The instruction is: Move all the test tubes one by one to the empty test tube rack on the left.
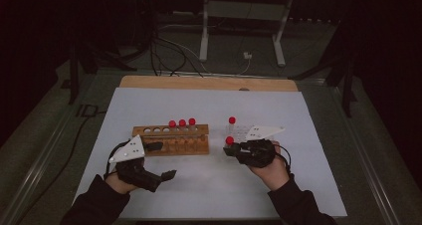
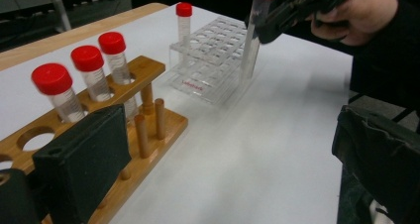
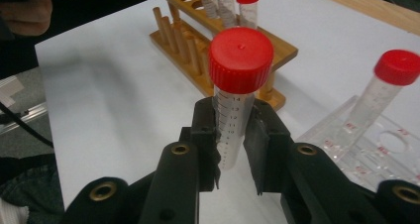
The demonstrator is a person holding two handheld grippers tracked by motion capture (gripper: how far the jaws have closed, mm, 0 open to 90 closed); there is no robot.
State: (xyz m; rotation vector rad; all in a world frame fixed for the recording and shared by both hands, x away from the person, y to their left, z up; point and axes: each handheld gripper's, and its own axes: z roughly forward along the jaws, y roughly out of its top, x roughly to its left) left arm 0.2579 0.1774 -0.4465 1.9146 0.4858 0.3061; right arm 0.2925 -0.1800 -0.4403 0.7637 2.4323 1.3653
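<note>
The right gripper (image 3: 233,149) pinches a red-capped clear plastic tube (image 3: 235,110) between its fingers, long axis upright, just above the near corner of the clear acrylic rack (image 2: 213,65). The left gripper (image 1: 157,160), fingers spread, hangs beside the wooden rack (image 1: 171,140), farther from the clear one.

Clear plastic tube (image 3: 233,125), glossy red cap (image 3: 241,59); smooth wooden rack (image 1: 171,140).

dim room; a white metal frame (image 1: 244,23) stands on the grey floor (image 1: 45,130) beyond the table, cables (image 1: 169,56) trailing beside it
</note>
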